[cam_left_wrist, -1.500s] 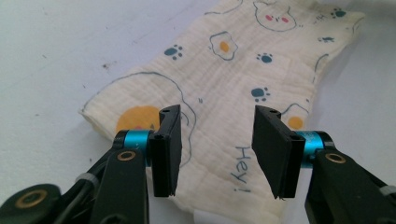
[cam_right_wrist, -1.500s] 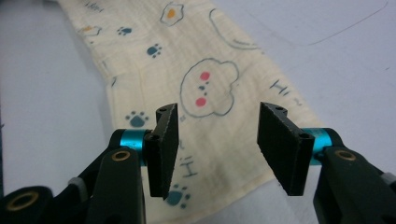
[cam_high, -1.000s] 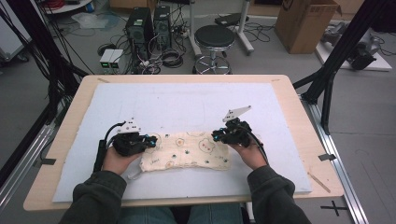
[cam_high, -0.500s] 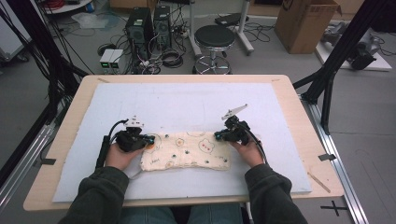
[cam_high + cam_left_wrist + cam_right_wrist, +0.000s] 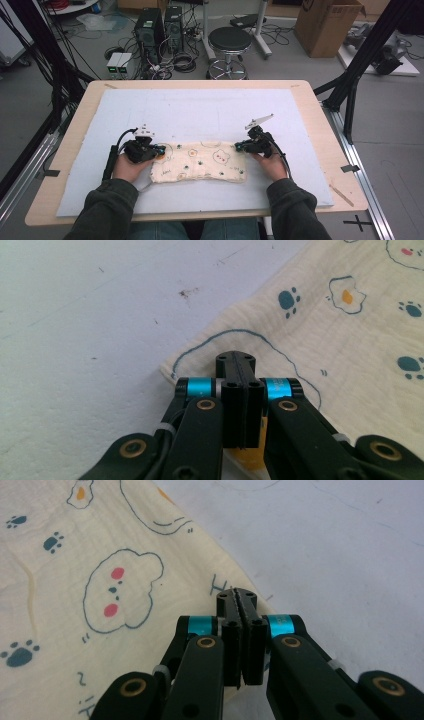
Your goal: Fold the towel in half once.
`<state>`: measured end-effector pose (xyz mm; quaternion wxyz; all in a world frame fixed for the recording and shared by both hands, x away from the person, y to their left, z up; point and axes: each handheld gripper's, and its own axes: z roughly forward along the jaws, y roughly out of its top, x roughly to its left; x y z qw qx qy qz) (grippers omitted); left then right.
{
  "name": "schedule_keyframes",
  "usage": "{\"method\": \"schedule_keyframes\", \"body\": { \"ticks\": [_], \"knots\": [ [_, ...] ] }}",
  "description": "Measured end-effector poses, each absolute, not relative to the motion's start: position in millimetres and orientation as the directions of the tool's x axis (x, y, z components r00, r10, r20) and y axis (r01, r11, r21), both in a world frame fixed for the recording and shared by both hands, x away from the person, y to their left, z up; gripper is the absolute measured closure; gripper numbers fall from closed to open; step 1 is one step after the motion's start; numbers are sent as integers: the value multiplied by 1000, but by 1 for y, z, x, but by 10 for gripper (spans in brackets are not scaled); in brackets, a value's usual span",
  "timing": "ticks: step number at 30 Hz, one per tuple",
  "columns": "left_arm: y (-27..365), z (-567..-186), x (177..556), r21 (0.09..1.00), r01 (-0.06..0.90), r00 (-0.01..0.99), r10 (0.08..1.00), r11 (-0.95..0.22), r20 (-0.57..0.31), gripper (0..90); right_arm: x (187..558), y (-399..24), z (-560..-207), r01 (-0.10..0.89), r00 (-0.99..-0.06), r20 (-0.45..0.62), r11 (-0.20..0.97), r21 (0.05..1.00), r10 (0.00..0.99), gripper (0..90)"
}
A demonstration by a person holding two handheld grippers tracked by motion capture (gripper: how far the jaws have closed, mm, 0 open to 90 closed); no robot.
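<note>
A cream cloth [image 5: 200,162] printed with bears and paw marks lies flat on the white mat, near the front. My left gripper [image 5: 159,150] rests at the cloth's left end and my right gripper [image 5: 239,146] at its right end, each in a hand. In the left gripper view the jaws [image 5: 235,360] are pressed together over a corner of the cloth [image 5: 350,340], which lies flat beneath them. In the right gripper view the jaws [image 5: 236,596] are likewise shut, right at the edge of the cloth [image 5: 75,605]. I see no fold rising between either pair.
The white mat [image 5: 200,110] covers most of the wooden table [image 5: 320,115]; its far half is bare. Black frame posts [image 5: 350,95] stand at the table's right and left. A stool [image 5: 230,40], computers and a cardboard box [image 5: 327,25] sit on the floor beyond.
The right gripper has sunk a little toward the cloth's right end and its grey plate has dropped lower. The left hand and the cloth stay about where they were.
</note>
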<state>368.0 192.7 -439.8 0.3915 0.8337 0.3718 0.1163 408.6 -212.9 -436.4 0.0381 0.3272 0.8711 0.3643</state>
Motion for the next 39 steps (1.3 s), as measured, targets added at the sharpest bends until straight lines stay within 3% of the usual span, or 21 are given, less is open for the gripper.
{"method": "schedule_keyframes", "body": {
  "ticks": [11, 16, 20, 30, 39],
  "knots": [
    [191, -438, 366, 741, 517, 698, 712, -428, -76, 897, 407, -215, -437, 538, -782, 167, 515, 667, 601, 895],
    [193, -429, 364, 788, 491, 699, 707, -371, -103, 897, 403, -208, -429, 496, -802, 153, 501, 709, 577, 895],
    [182, -423, 366, 815, 471, 713, 690, -338, -126, 898, 404, -190, -419, 479, -816, 163, 492, 727, 554, 895],
    [145, -436, 379, 787, 478, 736, 668, -391, -115, 897, 423, -122, -423, 471, -845, 189, 529, 705, 500, 894],
    [148, -443, 383, 761, 502, 719, 687, -412, -102, 897, 433, -113, -436, 510, -830, 205, 556, 656, 519, 895]
  ]
}}
